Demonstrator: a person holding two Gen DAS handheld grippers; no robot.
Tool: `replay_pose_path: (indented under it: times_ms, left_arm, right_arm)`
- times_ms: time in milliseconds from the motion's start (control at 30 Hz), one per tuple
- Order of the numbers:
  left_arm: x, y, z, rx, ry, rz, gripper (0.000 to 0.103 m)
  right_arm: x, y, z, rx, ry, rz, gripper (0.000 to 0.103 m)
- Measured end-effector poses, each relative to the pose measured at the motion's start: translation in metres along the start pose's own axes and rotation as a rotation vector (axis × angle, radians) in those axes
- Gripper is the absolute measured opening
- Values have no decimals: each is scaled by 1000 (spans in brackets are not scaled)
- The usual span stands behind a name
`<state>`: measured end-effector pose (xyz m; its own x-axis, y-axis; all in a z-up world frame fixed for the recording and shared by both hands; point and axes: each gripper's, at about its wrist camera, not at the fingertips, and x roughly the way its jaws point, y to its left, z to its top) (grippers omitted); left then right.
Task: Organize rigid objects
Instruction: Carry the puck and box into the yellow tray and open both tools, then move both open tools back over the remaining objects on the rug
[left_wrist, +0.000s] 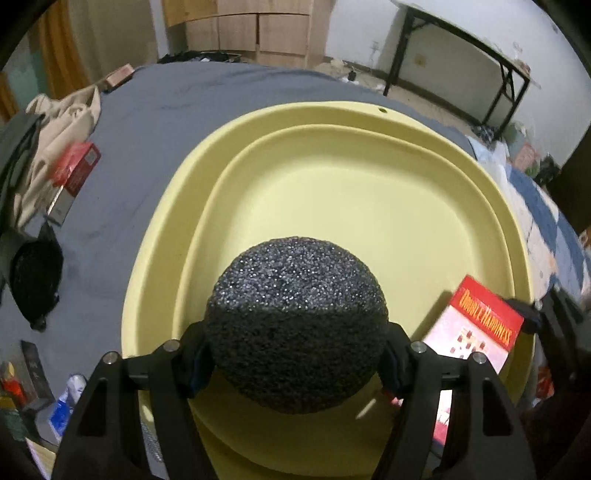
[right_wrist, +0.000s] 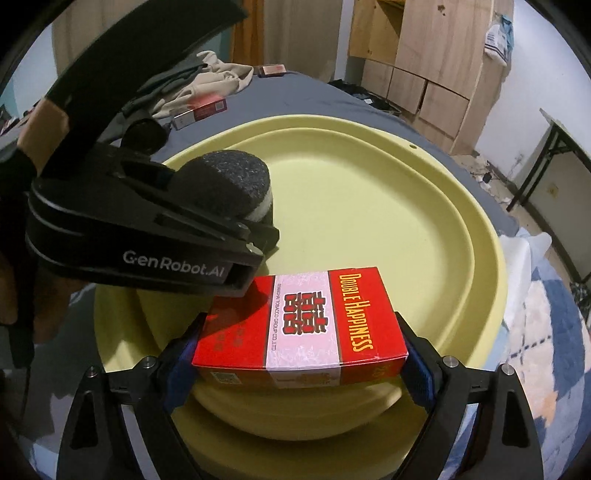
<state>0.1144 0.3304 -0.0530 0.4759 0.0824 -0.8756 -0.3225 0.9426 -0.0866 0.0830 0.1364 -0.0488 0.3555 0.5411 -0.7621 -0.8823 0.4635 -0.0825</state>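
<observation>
A wide yellow tray (left_wrist: 332, 114) lies on a grey bedsheet and fills both views. My left gripper (left_wrist: 295, 358) is shut on a round black foam puck (left_wrist: 295, 302) with a speckled top, held low over the near part of the tray. From the right wrist view, the puck (right_wrist: 229, 173) shows a white under-layer and the left gripper (right_wrist: 258, 236) comes in from the left. My right gripper (right_wrist: 299, 358) is shut on a red and white "Double Happiness" box (right_wrist: 306, 325), pads on its short ends, over the tray's (right_wrist: 480, 221) near edge. That box (left_wrist: 480, 325) sits right of the puck.
A second red box (left_wrist: 74, 173) lies on the grey sheet (left_wrist: 166, 110) left of the tray, beside beige cloth (left_wrist: 62, 122). A black round object (left_wrist: 35, 284) sits nearer left. A small box (left_wrist: 118, 75) rests at the far edge. A folding table (left_wrist: 461, 44) and wooden cabinets stand behind.
</observation>
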Motion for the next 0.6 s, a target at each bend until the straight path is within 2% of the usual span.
replay_pose_path:
  times_ms: [67, 133, 167, 400, 467, 600]
  left_arm:
    - [-3, 0, 0, -9, 0, -20, 80]
    - [-10, -1, 1, -15, -11, -57, 98]
    - [-19, -3, 2, -16, -37, -52, 103]
    - [-80, -24, 12, 0, -99, -10, 103]
    - [-106, -44, 14, 35, -137, -38, 103]
    - [-170, -96, 9, 77, -225, -143, 103]
  right_arm:
    - [-8, 4, -2, 6, -3, 4, 98]
    - [-13, 5, -1, 18, -9, 1, 102]
    - [-21, 4, -3, 28, -20, 7, 102]
    - [-91, -7, -16, 95, -91, -4, 102]
    - [-131, -10, -27, 114, -154, -46, 102]
    - [-207, -31, -61, 200, -202, -85, 102]
